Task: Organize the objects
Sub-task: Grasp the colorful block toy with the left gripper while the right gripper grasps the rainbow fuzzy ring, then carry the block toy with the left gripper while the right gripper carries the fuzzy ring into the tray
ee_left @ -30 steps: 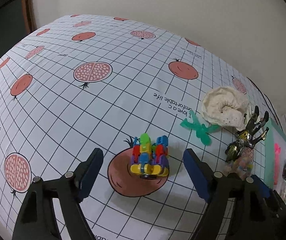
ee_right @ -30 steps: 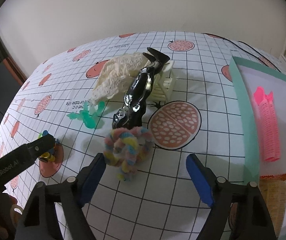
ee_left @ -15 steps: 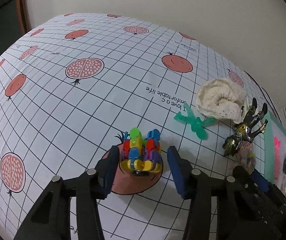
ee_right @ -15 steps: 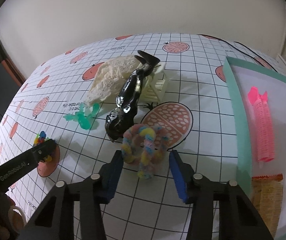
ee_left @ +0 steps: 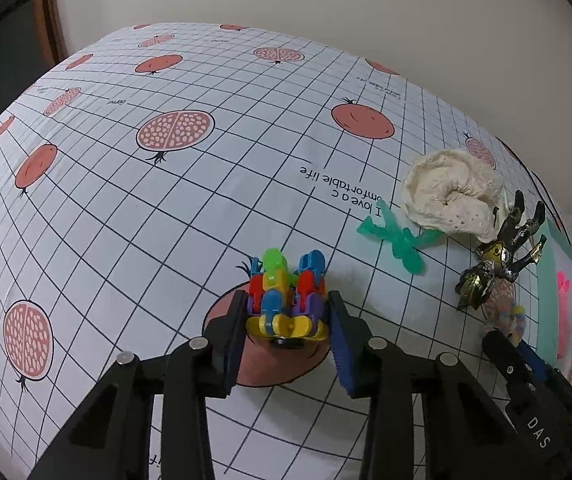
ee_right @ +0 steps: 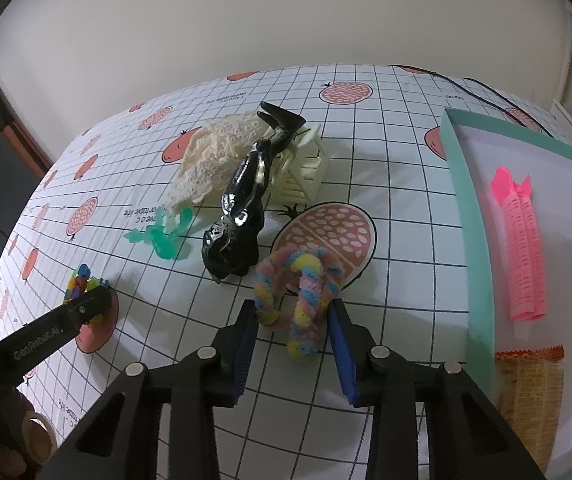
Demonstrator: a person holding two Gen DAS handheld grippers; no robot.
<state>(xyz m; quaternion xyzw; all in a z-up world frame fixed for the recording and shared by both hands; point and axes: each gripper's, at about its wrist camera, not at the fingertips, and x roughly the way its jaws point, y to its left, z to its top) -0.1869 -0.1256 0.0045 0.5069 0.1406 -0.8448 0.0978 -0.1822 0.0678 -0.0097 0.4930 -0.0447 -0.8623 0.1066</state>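
Jaws of the left gripper (ee_left: 286,312) press both sides of the colourful block toy (ee_left: 286,296), which sits on a red fruit print on the tabletop (ee_left: 166,200). Over on the right gripper (ee_right: 291,320), jaws are narrowed around the pastel fuzzy ring (ee_right: 297,288), pads touching its sides. Just beyond lies the black figurine (ee_right: 242,208), leaning over a cream lace cloth (ee_right: 214,152) and cream toy chair (ee_right: 305,168). Teal tray (ee_right: 465,208) holds a pink roller (ee_right: 521,248).
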